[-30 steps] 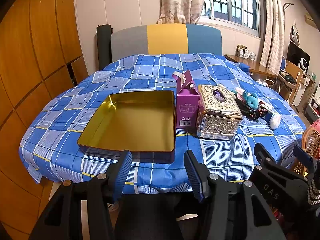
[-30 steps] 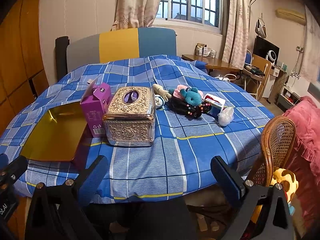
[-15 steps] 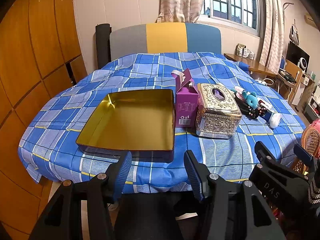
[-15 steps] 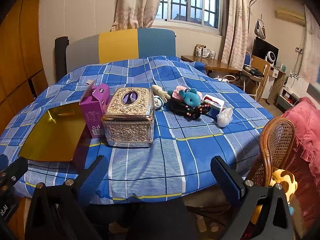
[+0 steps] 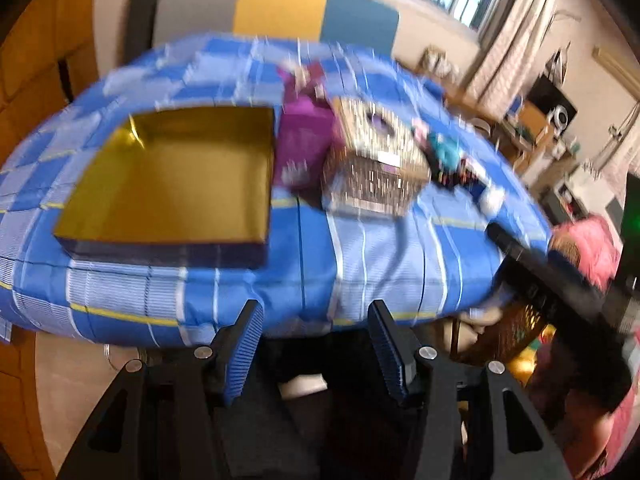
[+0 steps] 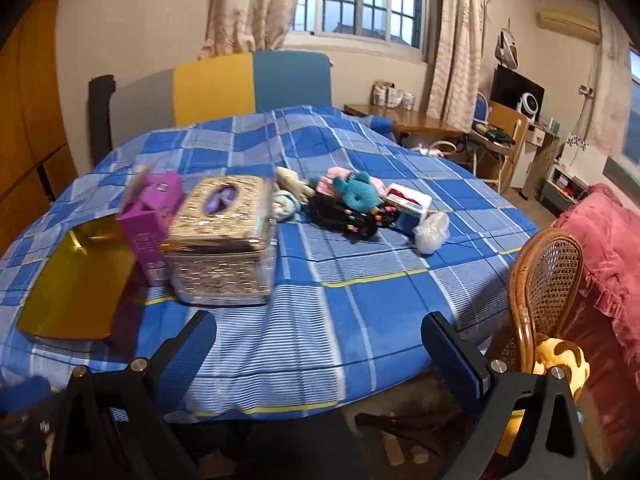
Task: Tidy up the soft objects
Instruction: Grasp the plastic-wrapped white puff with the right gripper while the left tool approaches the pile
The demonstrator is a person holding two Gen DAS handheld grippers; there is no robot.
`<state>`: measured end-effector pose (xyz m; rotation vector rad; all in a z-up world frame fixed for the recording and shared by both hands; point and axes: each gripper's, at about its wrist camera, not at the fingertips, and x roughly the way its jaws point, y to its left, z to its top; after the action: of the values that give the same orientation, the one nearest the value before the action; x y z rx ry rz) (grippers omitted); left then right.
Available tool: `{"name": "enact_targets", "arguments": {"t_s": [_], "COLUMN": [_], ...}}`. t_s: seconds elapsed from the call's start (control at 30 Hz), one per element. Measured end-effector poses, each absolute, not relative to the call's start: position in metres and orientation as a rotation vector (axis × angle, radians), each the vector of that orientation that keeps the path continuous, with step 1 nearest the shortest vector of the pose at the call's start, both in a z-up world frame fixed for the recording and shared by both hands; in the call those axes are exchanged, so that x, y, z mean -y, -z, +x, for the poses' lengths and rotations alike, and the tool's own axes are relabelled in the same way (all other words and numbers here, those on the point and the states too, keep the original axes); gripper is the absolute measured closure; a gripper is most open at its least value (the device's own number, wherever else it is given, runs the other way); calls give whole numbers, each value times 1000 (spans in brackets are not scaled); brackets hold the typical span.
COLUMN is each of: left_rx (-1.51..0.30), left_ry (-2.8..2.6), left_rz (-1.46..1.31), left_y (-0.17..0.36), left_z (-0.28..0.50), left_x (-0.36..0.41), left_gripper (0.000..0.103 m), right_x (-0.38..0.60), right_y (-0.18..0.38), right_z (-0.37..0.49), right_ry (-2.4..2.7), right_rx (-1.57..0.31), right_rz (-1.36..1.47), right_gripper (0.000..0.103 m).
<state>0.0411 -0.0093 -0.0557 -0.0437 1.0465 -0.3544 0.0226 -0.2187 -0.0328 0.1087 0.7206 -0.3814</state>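
Presently, your stock stood as follows: left tongs, jaws partly apart with nothing between them, hanging off the near edge of the worktop; right tongs, jaws spread wide and likewise empty, also short of the near edge. On the blue checked cloth you had, from left to right, an open gold-lined tin, a purple carton, an ornate silver box, and past it the soft lot: a teal plush toy lying atop a dark beaded bundle, a pink knit piece just behind it, a cream plush near the silver box, and a white crumpled bag beside a small red-and-white packet. You could judge the plush light and squashy, unlikely to slip and hard to damage; a pinch across the teal body looked the surest hold, though the bundle beneath might cling and rise with it. The bag looked flimsy and best taken by a fold. A rattan chair stood at the right edge, with a yellow spotted plush partly hidden behind your right tongs. The left view was smeared by blur, so the soft items there read only as coloured patches; what the dark bundle was made of, and whether the pale blue thing by the cream plush was soft, you could not tell.
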Motion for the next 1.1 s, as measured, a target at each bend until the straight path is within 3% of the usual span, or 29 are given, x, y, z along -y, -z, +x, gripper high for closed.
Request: {"name": "enact_targets", "arguments": {"t_s": [0.23, 0.43, 0.6, 0.8, 0.93, 1.03, 1.1], "left_rx": [-1188, -1099, -1127, -1132, -1155, -1142, -1139], "left_ry": [467, 514, 618, 638, 674, 681, 698], "left_rz": [-149, 15, 70, 133, 163, 202, 206], "left_y": [76, 67, 61, 55, 55, 57, 57], "left_z": [60, 64, 78, 91, 98, 103, 108], "left_x": [27, 60, 94, 128, 148, 168, 179], "left_gripper": [48, 48, 48, 48, 48, 48, 48], "right_x": [308, 398, 471, 522, 534, 535, 535], "right_y": [46, 65, 92, 118, 132, 142, 149], "right_z": [59, 123, 175, 195, 205, 212, 218], "right_ry": [455, 552, 558, 538, 492, 438, 401], "right_rx": [-759, -853, -997, -1140, -1210, -1257, -1288], "right_rz": [195, 238, 353, 553, 598, 605, 592], "right_gripper": [0, 0, 1, 20, 27, 42, 60]}}
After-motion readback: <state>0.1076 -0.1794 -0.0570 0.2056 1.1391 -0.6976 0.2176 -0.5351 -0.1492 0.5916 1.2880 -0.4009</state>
